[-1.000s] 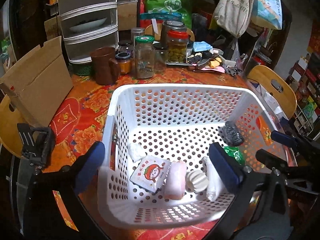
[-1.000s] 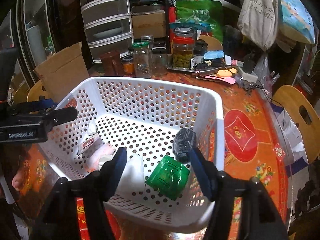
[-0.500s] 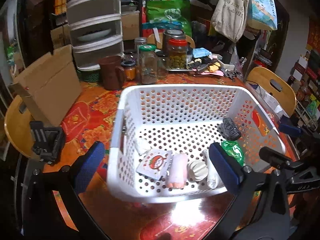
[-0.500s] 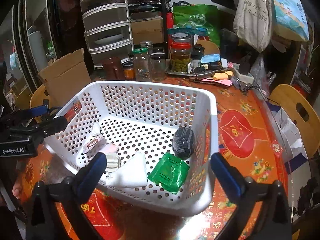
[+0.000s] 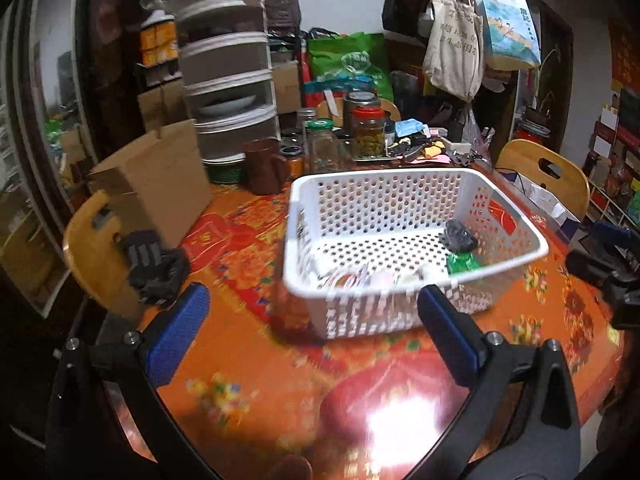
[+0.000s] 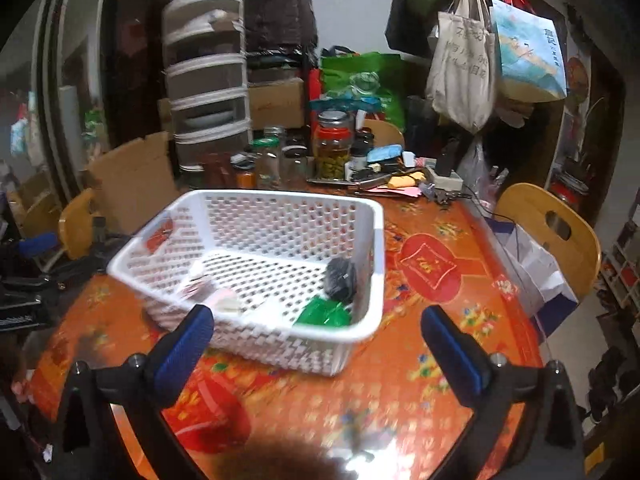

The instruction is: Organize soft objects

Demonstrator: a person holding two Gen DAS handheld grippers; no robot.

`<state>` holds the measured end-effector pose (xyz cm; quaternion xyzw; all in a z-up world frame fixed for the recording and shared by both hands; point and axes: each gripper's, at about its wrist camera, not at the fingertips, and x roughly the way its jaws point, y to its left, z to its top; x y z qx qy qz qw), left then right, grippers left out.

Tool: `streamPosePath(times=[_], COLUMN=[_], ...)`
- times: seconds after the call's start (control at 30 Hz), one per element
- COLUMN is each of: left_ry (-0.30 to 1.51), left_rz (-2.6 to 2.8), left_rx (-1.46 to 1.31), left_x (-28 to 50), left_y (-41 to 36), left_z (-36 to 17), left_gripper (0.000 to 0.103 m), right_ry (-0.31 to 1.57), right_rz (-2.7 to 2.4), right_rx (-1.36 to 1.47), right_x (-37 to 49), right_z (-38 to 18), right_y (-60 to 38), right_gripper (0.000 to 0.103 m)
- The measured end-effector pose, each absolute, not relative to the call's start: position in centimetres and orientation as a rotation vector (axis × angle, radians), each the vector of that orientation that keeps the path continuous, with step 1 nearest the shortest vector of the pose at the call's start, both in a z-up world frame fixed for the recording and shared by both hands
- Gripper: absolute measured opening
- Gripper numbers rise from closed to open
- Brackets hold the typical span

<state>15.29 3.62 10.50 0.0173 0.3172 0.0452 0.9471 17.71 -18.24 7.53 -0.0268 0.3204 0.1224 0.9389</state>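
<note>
- The white basket (image 5: 400,312) is sitting on the counter (image 5: 248,364), which is wearing an orange floral cloth, and the soft objects are lying inside along its near wall.
- The left hand-held gripper (image 5: 312,332) is hovering above the counter just near of the basket, its blue pads (image 5: 176,336) standing wide apart and gripping nothing.
- The right hand-held gripper (image 6: 316,344) is likewise gaping wide with nothing between its pads (image 6: 182,354), the basket's near right corner lying beyond them.
- The left view is showing a black pouch (image 5: 458,236) and a green packet (image 5: 462,262) at the basket's right end, with a red-printed packet (image 5: 344,280) blurred at the near left.
- The right view is revealing the same green packet (image 6: 324,314) more fully, plus a white cloth-like piece (image 6: 268,308) beside it.
- Only the left view is catching the brown mug (image 5: 262,166) at the far side beside the jars (image 5: 368,132); the cardboard box (image 5: 160,184) is standing at the far left.
- Only the right view is showing the wooden chair (image 6: 552,236) fully at the counter's right edge.
</note>
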Motion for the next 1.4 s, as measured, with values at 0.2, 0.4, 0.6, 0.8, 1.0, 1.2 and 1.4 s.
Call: streamPosePath(times=[0.2, 0.4, 0.6, 0.8, 1.0, 1.2, 1.4], left_ry=[0.567, 0.526, 0.486, 0.508, 0.518, 0.518, 0.521], left_rz=[0.101, 0.065, 0.014, -0.026, 0.006, 0.01, 0.009], left_rx=[-0.008, -0.033, -0.028, -0.009, 0.022, 0.002, -0.003], left_x=[6.0, -2.3, -7.7, -7.0, -5.0, -4.4, -4.3], left_y=[3.9, 2.8, -0.3, -3.0, -3.7, -2.6, -2.2], left_z=[11.6, 13.1, 14.8, 14.1, 13.0, 12.8, 12.9], left_gripper=[0.103, 0.103, 0.103, 0.103, 0.103, 0.103, 0.103], right_ry=[0.579, 0.471, 0.488, 0.473, 0.538, 0.529, 0.539], right_rz=[0.241, 0.185, 0.234, 0.241, 0.211, 0.212, 0.225], right_rx=[-0.035, -0.018, -0.019, -0.016, -0.006, 0.008, 0.012], right_x=[9.7, 0.2, -5.6, -5.7, -2.3, -2.3, -2.3], right_z=[8.5, 10.0, 11.3, 11.3, 9.3, 9.1, 8.9], right_y=[-18.8, -19.4, -19.1, -18.7, -18.8, -19.2, -19.2], right_gripper=[0.103, 0.103, 0.103, 0.103, 0.103, 0.103, 0.103])
